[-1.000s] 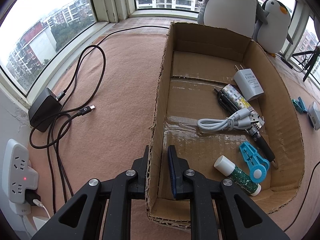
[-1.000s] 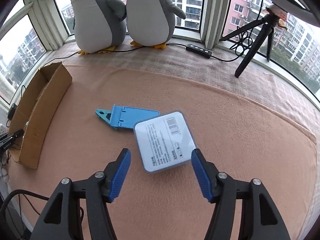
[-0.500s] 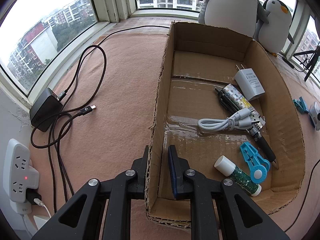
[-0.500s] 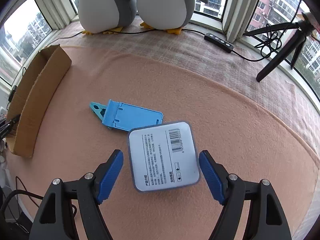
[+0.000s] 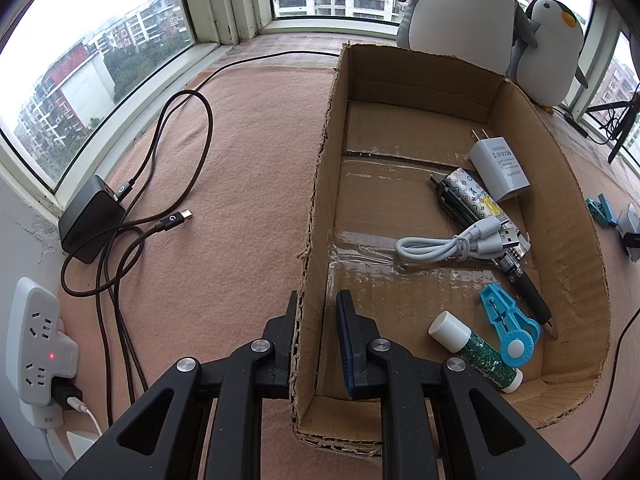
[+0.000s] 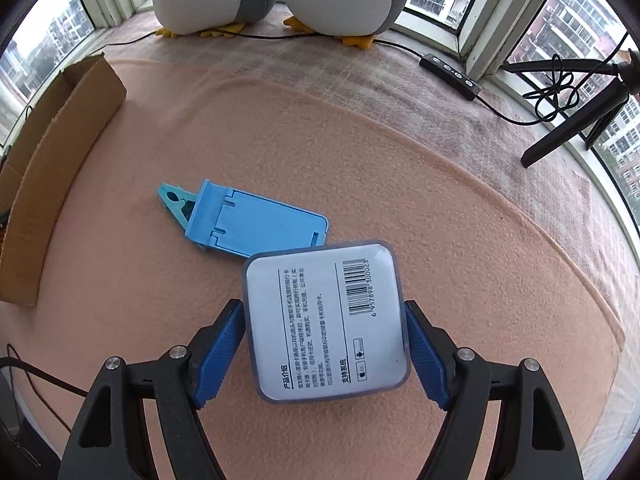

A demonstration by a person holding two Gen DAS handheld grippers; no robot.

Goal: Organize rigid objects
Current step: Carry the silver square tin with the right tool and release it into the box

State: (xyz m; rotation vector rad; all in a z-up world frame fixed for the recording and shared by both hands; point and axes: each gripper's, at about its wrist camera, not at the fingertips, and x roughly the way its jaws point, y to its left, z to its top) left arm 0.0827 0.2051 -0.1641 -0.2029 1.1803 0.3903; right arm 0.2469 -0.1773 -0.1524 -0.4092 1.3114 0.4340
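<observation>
Left wrist view: left tongs (image 5: 316,336) narrowed astride the near-left wall of the cardboard box (image 5: 320,184), one finger outside, one inside. The inner pad shows a slight gap from the wall, so whether it is a firm pinch I cannot tell; the likely purpose is to steady the box while things go in. Already lying in the box: white charger (image 5: 498,168), patterned pen-like device (image 5: 476,200), coiled white cable (image 5: 448,246), blue clip (image 5: 508,324), green tube with white cap (image 5: 476,350). All sit toward the right wall.

Right wrist view: right tongs (image 6: 324,352) spread wide around the white square case (image 6: 326,320), blue pads just beside its left and right edges, not yet clamped as far as I can see. The case lies flat on the pink surface (image 6: 480,240), label up, one corner overlapping the blue folding stand (image 6: 256,224). The box stands well apart at far left. Judgement: the case goes next; squeezing across its flat sides suits a rigid box.
</observation>
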